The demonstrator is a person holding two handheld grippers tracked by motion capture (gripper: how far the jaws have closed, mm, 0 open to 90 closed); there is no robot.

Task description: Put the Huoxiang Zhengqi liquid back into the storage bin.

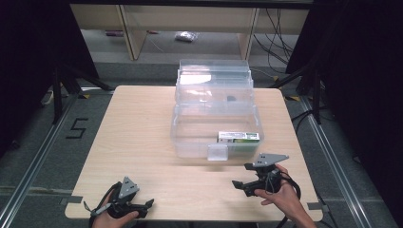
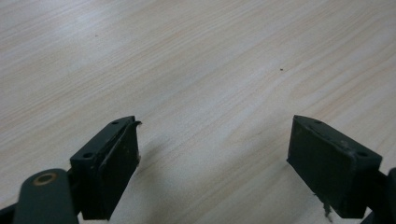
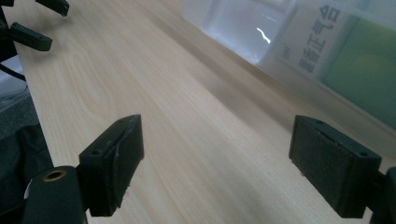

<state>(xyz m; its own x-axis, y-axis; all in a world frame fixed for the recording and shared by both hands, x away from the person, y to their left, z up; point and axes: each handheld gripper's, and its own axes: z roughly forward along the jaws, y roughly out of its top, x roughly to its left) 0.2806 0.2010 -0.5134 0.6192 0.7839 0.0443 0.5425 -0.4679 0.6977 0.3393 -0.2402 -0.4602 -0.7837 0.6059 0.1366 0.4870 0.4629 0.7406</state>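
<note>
Both the left gripper (image 1: 147, 204) and right gripper (image 1: 236, 184) rest spread and empty on the surface (image 1: 142, 137), apparently staged before the open clear box (image 1: 190, 137) holding a green carton (image 1: 239, 137).

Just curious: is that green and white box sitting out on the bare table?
No, the green and white box lies inside the clear plastic bin, against its front right wall.

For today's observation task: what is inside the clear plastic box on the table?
Inside the clear plastic box, a green-and-white carton lies at its near right. A small dark item sits farther back; it is too small to identify.
</note>
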